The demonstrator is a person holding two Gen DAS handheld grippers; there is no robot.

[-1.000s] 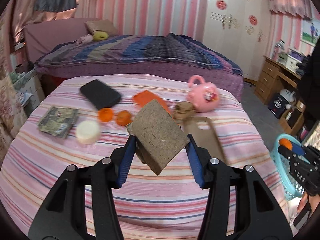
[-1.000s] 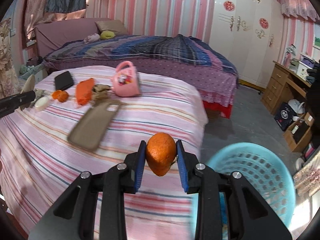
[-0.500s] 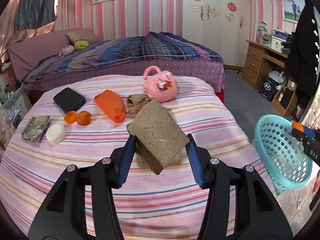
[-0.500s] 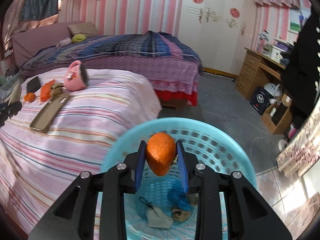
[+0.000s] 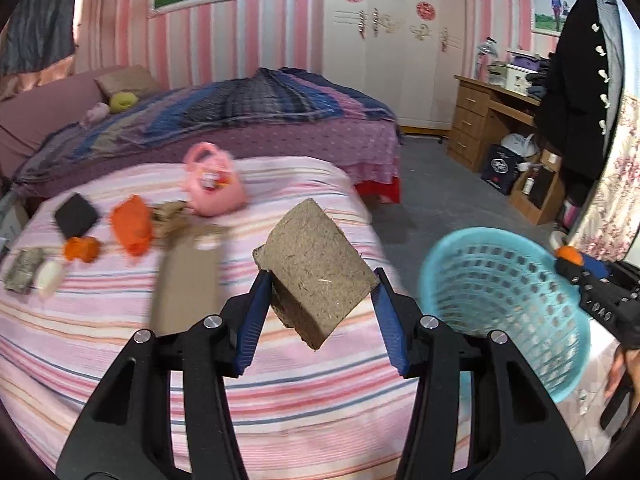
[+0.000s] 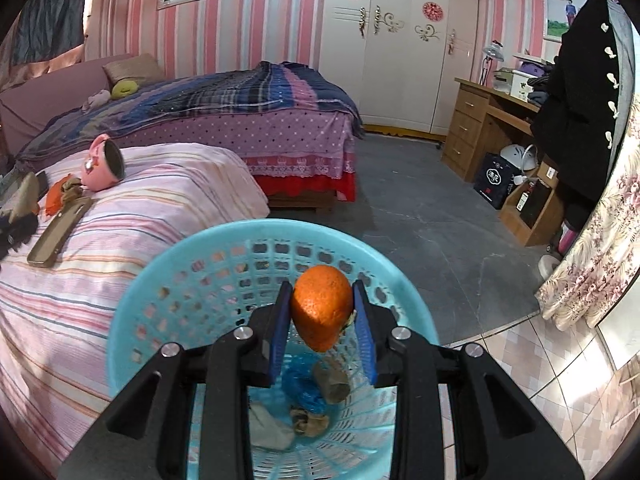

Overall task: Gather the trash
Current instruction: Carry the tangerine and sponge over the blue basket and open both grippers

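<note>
My left gripper point(image 5: 320, 304) is shut on a brown fibrous block point(image 5: 316, 268), carried tilted above the striped bed point(image 5: 120, 344). To its right stands a light blue plastic basket point(image 5: 508, 304) on the floor. My right gripper point(image 6: 322, 316) is shut on an orange peel point(image 6: 322, 308) and hangs over the mouth of the basket point(image 6: 168, 280); it also shows at the far right as the right gripper point(image 5: 576, 264). Inside the basket lie a blue wrapper point(image 6: 302, 388), a brown roll point(image 6: 332, 382) and other scraps.
On the bed lie a pink mug point(image 5: 212, 184), an orange bag point(image 5: 130, 224), a tan phone case point(image 5: 186, 276), orange peel bits point(image 5: 82, 248), a black wallet point(image 5: 76, 214), a white round piece point(image 5: 50, 278). A second bed point(image 6: 224, 116), desk point(image 6: 492, 132) and dark coat point(image 6: 580, 92) stand beyond.
Both grippers swung right, away from the bed's clutter. The right one went from above the bed edge to over the basket, still shut on the peel. The left still grips the block.
</note>
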